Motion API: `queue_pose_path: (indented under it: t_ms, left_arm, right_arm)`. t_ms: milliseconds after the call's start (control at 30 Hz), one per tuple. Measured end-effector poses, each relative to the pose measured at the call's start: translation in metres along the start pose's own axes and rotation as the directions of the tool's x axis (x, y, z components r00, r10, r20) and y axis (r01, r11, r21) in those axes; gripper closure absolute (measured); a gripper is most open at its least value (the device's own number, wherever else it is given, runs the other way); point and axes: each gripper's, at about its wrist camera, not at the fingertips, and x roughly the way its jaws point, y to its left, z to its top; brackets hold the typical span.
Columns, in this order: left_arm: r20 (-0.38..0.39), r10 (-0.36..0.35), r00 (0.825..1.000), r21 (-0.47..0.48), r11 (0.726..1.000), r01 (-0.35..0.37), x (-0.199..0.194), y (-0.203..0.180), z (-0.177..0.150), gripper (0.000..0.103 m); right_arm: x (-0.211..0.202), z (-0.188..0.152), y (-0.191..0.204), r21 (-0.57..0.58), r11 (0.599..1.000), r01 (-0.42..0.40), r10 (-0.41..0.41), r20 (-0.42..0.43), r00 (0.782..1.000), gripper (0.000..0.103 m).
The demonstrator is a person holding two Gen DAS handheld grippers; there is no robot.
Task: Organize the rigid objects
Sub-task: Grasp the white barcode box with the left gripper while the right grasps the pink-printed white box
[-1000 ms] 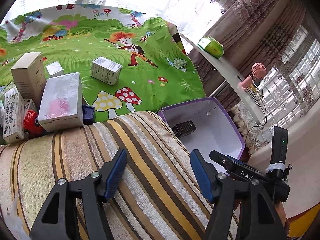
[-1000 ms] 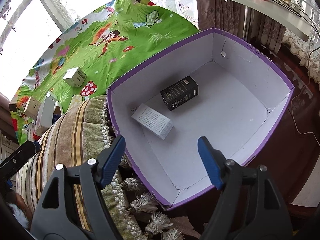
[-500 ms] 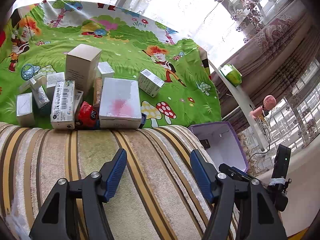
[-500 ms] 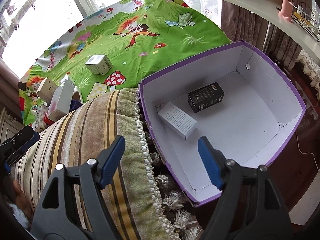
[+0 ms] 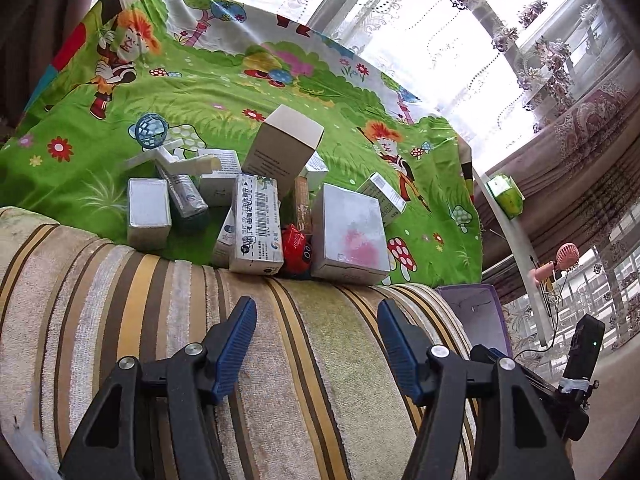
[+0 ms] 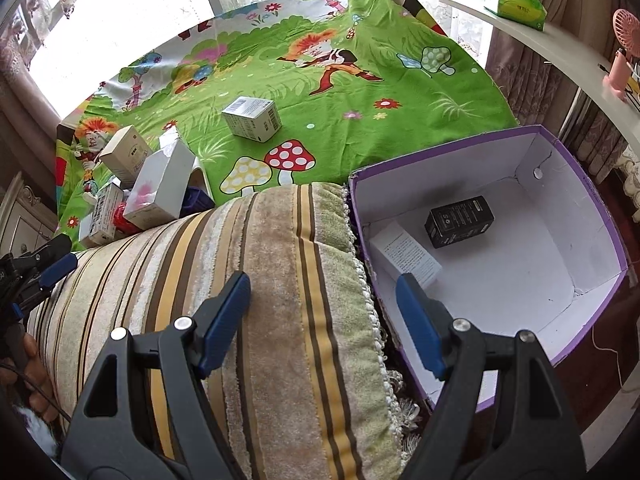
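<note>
A pile of small boxes (image 5: pixel 256 220) lies on the green cartoon cloth (image 5: pixel 200 92), with a square white box (image 5: pixel 346 236) and a red toy (image 5: pixel 296 246) at its near edge. One barcoded box (image 6: pixel 252 118) lies apart on the cloth. A purple-rimmed white bin (image 6: pixel 600 208) holds a black box (image 6: pixel 459 221) and a white box (image 6: pixel 405 253). My left gripper (image 5: pixel 316 348) is open and empty above the striped cushion (image 5: pixel 180 320), facing the pile. My right gripper (image 6: pixel 322 320) is open and empty over the cushion's end, beside the bin.
A white shelf (image 6: pixel 560 40) at the right carries a green packet (image 6: pixel 514 0) and a pink fan (image 6: pixel 624 56). Curtains and a window stand behind the cloth. The bin's corner (image 5: pixel 476 312) shows at the right in the left wrist view.
The left gripper has swung left from the bin to face the pile of boxes. The right gripper has drawn back and left from over the bin to the cushion's end.
</note>
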Motion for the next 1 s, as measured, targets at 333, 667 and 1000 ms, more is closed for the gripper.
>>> queue_pose_path:
  t_ms: [333,667,1000]
  left_arm:
    - [-0.03,0.12,0.992,0.015,0.993,-0.12,0.014,0.012,0.018,0.046]
    - [-0.076,0.219,0.973,0.087,0.973,-0.212,0.042,0.004,0.034,0.046]
    - [-0.104,0.26,0.96,0.125,0.961,-0.246,0.058,0.004,0.035,0.065]
  right_arm:
    - [0.017,0.015,0.058,-0.154,0.987,-0.05,0.048,-0.021,0.999,0.023]
    - [0.032,0.025,0.106,-0.277,0.958,-0.079,0.07,-0.042,0.997,0.019]
    - [0.048,0.034,0.138,-0.34,0.938,-0.068,0.054,-0.05,0.997,0.017]
